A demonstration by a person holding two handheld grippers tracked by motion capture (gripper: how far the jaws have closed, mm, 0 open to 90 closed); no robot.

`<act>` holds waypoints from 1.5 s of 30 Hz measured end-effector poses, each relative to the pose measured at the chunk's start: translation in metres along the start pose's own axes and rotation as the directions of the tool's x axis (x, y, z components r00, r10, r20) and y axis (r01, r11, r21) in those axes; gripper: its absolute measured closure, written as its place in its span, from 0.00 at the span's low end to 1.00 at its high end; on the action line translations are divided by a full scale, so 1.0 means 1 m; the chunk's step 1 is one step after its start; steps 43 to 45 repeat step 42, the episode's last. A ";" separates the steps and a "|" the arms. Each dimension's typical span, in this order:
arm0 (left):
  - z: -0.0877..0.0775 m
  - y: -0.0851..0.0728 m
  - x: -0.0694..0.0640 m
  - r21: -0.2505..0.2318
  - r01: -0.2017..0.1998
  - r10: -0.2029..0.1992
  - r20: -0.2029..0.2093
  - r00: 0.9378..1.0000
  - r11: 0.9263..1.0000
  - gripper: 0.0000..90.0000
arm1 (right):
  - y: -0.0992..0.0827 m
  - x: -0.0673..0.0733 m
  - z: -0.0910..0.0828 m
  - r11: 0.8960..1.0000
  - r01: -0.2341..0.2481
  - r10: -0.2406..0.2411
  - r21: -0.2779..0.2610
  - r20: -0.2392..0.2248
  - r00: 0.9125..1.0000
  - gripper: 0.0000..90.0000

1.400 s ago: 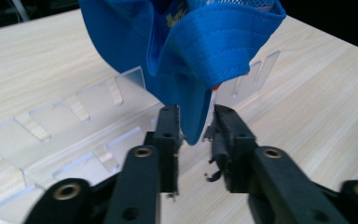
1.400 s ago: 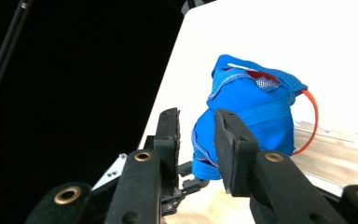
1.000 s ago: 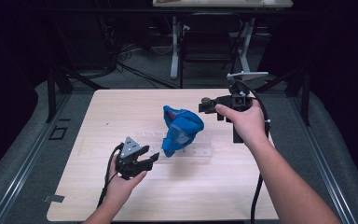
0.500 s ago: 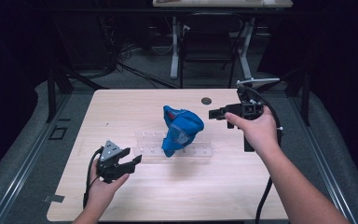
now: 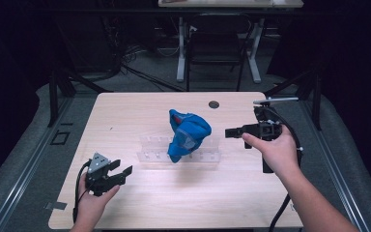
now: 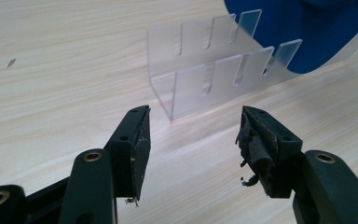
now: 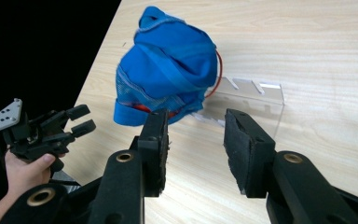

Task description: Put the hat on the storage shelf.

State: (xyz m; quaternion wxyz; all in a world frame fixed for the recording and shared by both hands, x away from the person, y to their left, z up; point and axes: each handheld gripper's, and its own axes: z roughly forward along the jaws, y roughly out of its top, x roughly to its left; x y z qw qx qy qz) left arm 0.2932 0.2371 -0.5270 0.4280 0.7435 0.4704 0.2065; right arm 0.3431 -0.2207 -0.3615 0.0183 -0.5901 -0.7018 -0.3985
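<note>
Both grippers have drawn back toward the wooden table's (image 5: 125, 111) near corners, away from the crumpled blue mesh bag (image 5: 187, 133) on the clear slotted acrylic rack (image 5: 149, 155); the left gripper (image 5: 120, 173) and right gripper (image 5: 230, 132) have just been opening, jaws wide and empty.

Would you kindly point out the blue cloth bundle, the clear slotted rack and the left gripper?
blue cloth bundle (image 5: 187, 134), high view, on the front of its folds.
clear slotted rack (image 6: 200, 86), left gripper view, on its near slotted wall.
left gripper (image 5: 121, 167), high view, midway between its fingertips.

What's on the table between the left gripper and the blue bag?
The end of the clear slotted rack, with bare wood before it; the bag sits on its far part, seen in the left gripper view.
</note>
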 end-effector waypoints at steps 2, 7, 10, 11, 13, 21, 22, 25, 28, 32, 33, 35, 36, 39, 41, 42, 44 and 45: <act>-0.001 -0.002 0.003 -0.003 0.007 -0.007 -0.004 1.000 1.000 0.48 | -0.005 -0.003 0.000 1.000 0.005 -0.005 -0.001 0.006 1.000 0.66; -0.003 -0.007 0.006 -0.010 0.006 -0.006 -0.006 1.000 1.000 0.46 | -0.019 -0.008 0.002 1.000 0.020 -0.020 -0.001 0.019 1.000 0.65; -0.002 -0.012 0.008 -0.004 -0.002 0.002 -0.008 1.000 1.000 0.45 | -0.031 -0.010 0.004 0.999 0.048 -0.048 -0.014 0.031 0.998 0.63; -0.003 -0.013 0.008 0.002 -0.005 0.005 -0.005 1.000 1.000 0.44 | -0.034 -0.011 0.005 0.999 0.047 -0.047 -0.004 0.030 0.998 0.62; -0.002 -0.016 0.010 0.004 -0.012 0.012 -0.011 1.000 1.000 0.44 | -0.042 -0.014 0.007 0.998 0.059 -0.059 -0.010 0.039 0.998 0.62; 0.001 -0.022 0.014 0.013 -0.003 0.003 -0.019 1.000 1.000 0.44 | -0.068 -0.029 0.017 0.999 0.043 -0.043 0.005 0.048 0.998 0.62; 0.001 -0.022 0.014 0.014 -0.002 0.003 -0.021 1.000 1.000 0.44 | -0.071 -0.031 0.018 0.999 0.043 -0.043 -0.003 0.048 0.998 0.62; 0.002 -0.023 0.013 0.011 0.000 0.000 -0.017 1.000 1.000 0.44 | -0.080 -0.038 0.022 0.999 0.044 -0.043 -0.022 0.054 0.998 0.62; 0.003 -0.024 0.012 0.014 -0.007 0.007 -0.018 1.000 1.000 0.43 | -0.090 -0.044 0.028 0.998 0.050 -0.047 -0.032 0.074 0.996 0.62; 0.003 -0.025 0.011 0.018 -0.005 0.005 -0.015 1.000 1.000 0.43 | -0.102 -0.051 0.035 0.997 0.058 -0.053 -0.054 0.095 0.994 0.61; 0.003 -0.025 0.011 0.020 -0.007 0.008 -0.014 1.000 1.000 0.43 | -0.105 -0.053 0.036 0.997 0.055 -0.050 -0.054 0.093 0.994 0.61; 0.004 -0.025 0.010 0.013 -0.012 0.012 -0.011 1.000 1.000 0.43 | -0.111 -0.056 0.039 0.996 0.060 -0.053 -0.065 0.101 0.993 0.61; 0.005 -0.025 0.009 0.015 -0.013 0.013 -0.011 1.000 1.000 0.43 | -0.114 -0.058 0.040 0.996 0.060 -0.053 -0.068 0.105 0.993 0.61; 0.005 -0.025 0.006 0.020 -0.022 0.022 0.001 1.000 1.000 0.43 | -0.123 -0.063 0.045 0.994 0.069 -0.058 -0.089 0.112 0.992 0.61; 0.006 -0.025 0.004 0.013 -0.034 0.034 0.000 0.999 0.999 0.43 | -0.132 -0.067 0.047 0.991 0.073 -0.061 -0.116 0.102 0.993 0.59; 0.007 -0.025 0.003 0.013 -0.037 0.037 0.000 0.999 0.999 0.43 | -0.136 -0.069 0.049 0.988 0.071 -0.057 -0.140 0.099 0.993 0.58; 0.007 -0.025 0.003 0.013 -0.037 0.037 0.000 0.999 0.999 0.43 | -0.136 -0.069 0.049 0.988 0.071 -0.057 -0.140 0.099 0.993 0.58; 0.007 -0.025 0.003 0.013 -0.037 0.037 0.000 0.999 0.999 0.43 | -0.136 -0.069 0.049 0.988 0.071 -0.057 -0.140 0.099 0.993 0.58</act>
